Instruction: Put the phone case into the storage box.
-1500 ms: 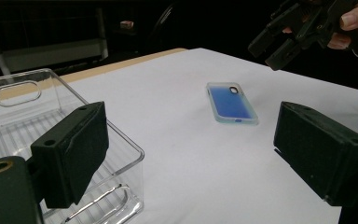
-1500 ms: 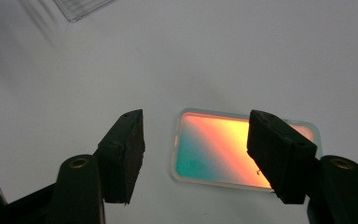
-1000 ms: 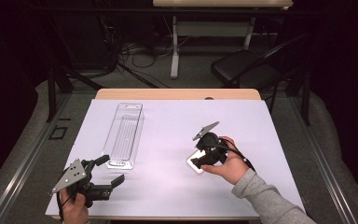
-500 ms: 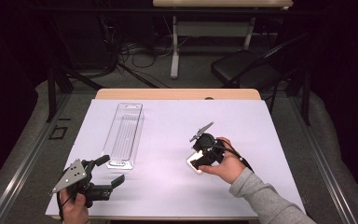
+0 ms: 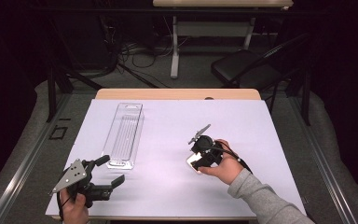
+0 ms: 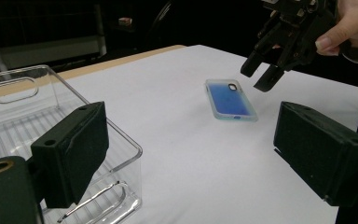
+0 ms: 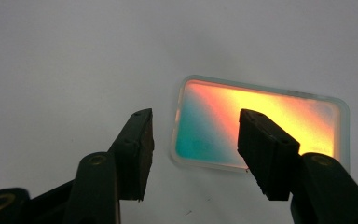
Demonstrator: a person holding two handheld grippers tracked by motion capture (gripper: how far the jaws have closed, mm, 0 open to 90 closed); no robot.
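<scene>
I hover my right gripper (image 7: pixel 193 156), jaws just closing but gripping nothing, over the phone case (image 7: pixel 256 123) flat on the bench (image 5: pixel 270 126). Next: straddle its short end. Left gripper (image 5: pixel 103 173) idles open near the tray (image 5: pixel 123 135).

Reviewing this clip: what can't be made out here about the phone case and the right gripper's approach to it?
- High view: phone case mostly hidden under right gripper and hand.
- Right gripper view: one black pad covers part of the case; contact cannot be told.
- Left gripper view: clear tray cut off by the left edge.
</scene>
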